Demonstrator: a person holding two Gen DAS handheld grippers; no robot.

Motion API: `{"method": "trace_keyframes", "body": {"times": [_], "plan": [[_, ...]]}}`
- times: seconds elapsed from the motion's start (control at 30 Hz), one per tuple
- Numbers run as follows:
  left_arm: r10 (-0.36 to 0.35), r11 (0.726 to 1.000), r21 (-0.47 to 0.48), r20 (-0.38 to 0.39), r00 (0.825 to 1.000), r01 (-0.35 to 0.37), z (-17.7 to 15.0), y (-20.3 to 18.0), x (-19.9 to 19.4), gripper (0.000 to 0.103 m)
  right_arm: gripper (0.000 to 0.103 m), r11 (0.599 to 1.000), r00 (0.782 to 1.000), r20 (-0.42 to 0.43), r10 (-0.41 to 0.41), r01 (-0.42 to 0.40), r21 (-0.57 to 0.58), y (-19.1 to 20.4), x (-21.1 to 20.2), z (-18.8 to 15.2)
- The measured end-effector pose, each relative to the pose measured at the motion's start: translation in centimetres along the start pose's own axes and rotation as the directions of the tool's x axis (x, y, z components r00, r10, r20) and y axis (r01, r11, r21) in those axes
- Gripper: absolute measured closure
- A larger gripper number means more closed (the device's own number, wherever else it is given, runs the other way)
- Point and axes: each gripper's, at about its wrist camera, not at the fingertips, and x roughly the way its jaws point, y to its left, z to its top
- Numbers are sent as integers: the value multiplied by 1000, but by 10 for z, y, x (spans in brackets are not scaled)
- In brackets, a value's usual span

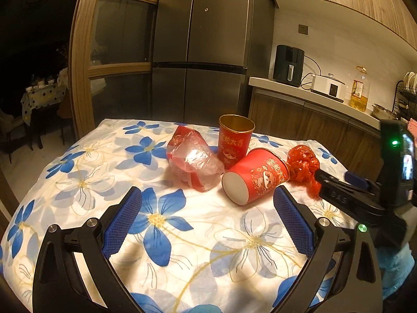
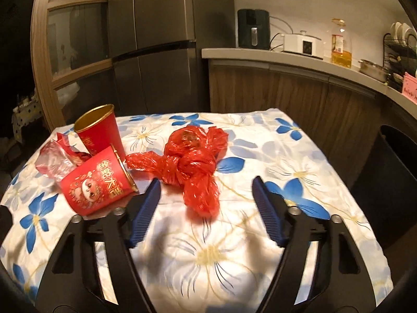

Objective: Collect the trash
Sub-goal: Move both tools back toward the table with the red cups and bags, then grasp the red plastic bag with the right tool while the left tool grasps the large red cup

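On the flowered tablecloth lie a crumpled clear-and-red wrapper, an upright red paper cup, a red paper cup on its side and a knotted red plastic bag. My left gripper is open and empty, just short of the wrapper and the tipped cup. My right gripper is open, its fingers on either side of the near end of the red bag, not closed on it. The right view also shows the tipped cup, the upright cup and the wrapper.
A dark fridge stands behind the table. A counter at the right holds an air fryer, a white cooker, an oil bottle and a dish rack. A dark bin stands right of the table.
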Motion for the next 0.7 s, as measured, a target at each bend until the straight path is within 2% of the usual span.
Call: {"method": "trace_keyframes", "body": {"times": [0.07,0.1,0.17,0.27,0.37,0.63,0.7], "plan": [[12,1000,-5,7,1000,-12,4,3,2,7,56,1000,1000,-21,6,-6,-2,0,8,1],[19,1000,-9,10,1000,-19,6,5,4,7,61,1000,999,-32,8,-8,-4,0,11,1],[29,999,-25,12,1000,-28,11,11,9,7,82,1000,999,-45,20,-20,-8,1,15,-1],[37,998,-48,4,999,-37,16,16,17,7,91,999,999,-36,37,-38,-11,1,12,-4],[33,998,-60,-6,999,-34,18,18,24,7,94,999,999,-15,39,-40,-15,0,4,-5],[36,995,-90,-32,999,-39,22,24,36,7,95,1000,999,52,2,-3,23,-22,-33,-14],[18,996,-89,-35,999,-21,22,20,37,7,95,999,998,59,2,-4,35,-28,-42,-19]]}}
